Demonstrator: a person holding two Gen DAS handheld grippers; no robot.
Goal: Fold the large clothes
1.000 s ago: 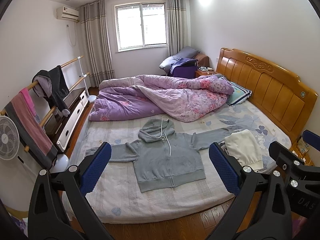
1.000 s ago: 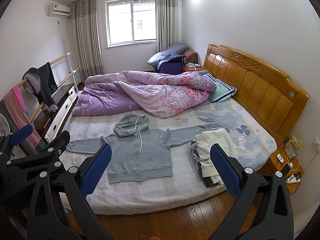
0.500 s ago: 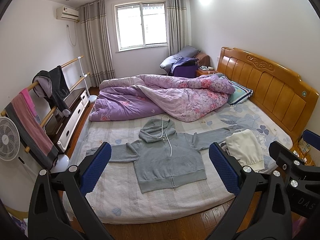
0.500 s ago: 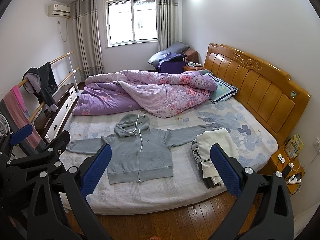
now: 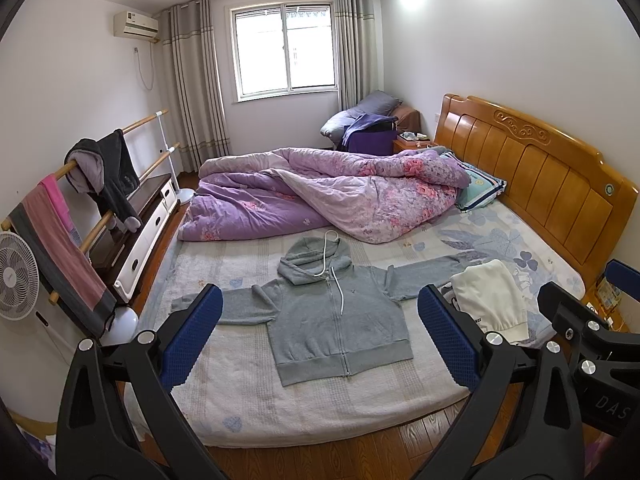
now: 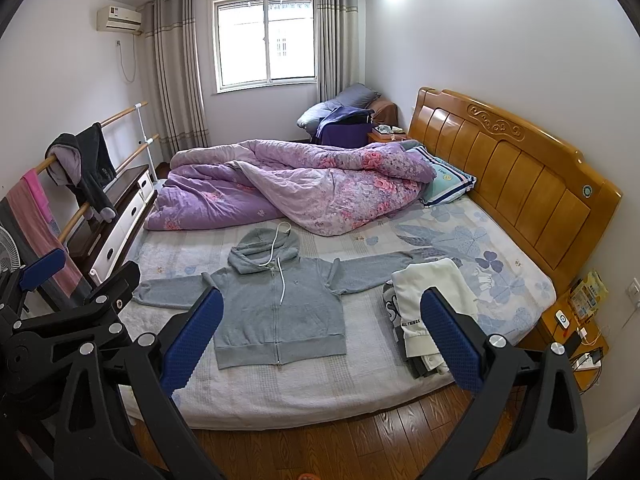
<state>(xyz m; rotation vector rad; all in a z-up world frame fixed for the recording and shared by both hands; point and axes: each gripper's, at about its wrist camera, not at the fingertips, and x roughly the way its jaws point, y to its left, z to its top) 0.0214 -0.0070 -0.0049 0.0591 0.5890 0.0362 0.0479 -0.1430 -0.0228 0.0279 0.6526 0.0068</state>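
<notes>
Two grippers — left (image 5: 318, 334) and right (image 6: 320, 336) — are held wide open and empty, well back from the hoodie (image 5: 340, 320), spread flat on the bed (image 5: 248, 396), sleeves running left-right — each sleeve nearer its own side's gripper.

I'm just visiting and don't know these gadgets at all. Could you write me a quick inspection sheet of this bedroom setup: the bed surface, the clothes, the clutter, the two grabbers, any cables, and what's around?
Surface: bed with a pale patterned sheet, its near half mostly bare.
Job's things: grey hoodie lies flat, front up, zipped, both sleeves spread wide; its white drawstring trails over the chest.
Clutter: folded clothes stack, white piece on top, beside the hoodie's sleeve; purple quilt bunched at the far side; pillow by the headboard.
Grippers: left gripper and right gripper both open, holding nothing, above the floor short of the bed.
Cables: charger leads on the nightstand.
Surroundings: drying rack hung with clothes, fan, window.
</notes>
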